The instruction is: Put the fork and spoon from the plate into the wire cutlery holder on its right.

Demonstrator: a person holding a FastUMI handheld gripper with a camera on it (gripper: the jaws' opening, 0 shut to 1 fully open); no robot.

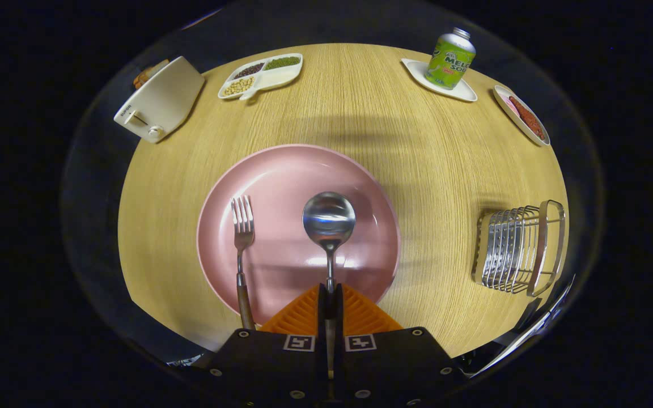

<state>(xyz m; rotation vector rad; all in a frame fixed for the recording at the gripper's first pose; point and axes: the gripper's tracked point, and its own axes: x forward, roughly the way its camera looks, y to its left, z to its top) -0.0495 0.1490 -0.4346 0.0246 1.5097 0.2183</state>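
tabletop point(417, 164): matt wood grain | plate point(281, 175): glossy, smooth | spoon point(329, 220), fork point(242, 226): shiny metal | wire cutlery holder point(522, 246): polished metal

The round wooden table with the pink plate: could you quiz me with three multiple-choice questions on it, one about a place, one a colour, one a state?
1. Where does the silver wire cutlery holder stand on the round wooden table?
A. right of the round pink plate
B. on the plate
C. beside the white toaster

2. What colour is the bottle on the small white dish?
A. blue
B. green
C. black

3. What are the tongs doing?
A. open above the metal fork
B. open above the holder
C. shut on the metal spoon

Key: 1 A, the holder stands apart, right of the plate. 2 B, its body is green. 3 C, both fingers press the spoon's handle; the fork lies free on the plate.
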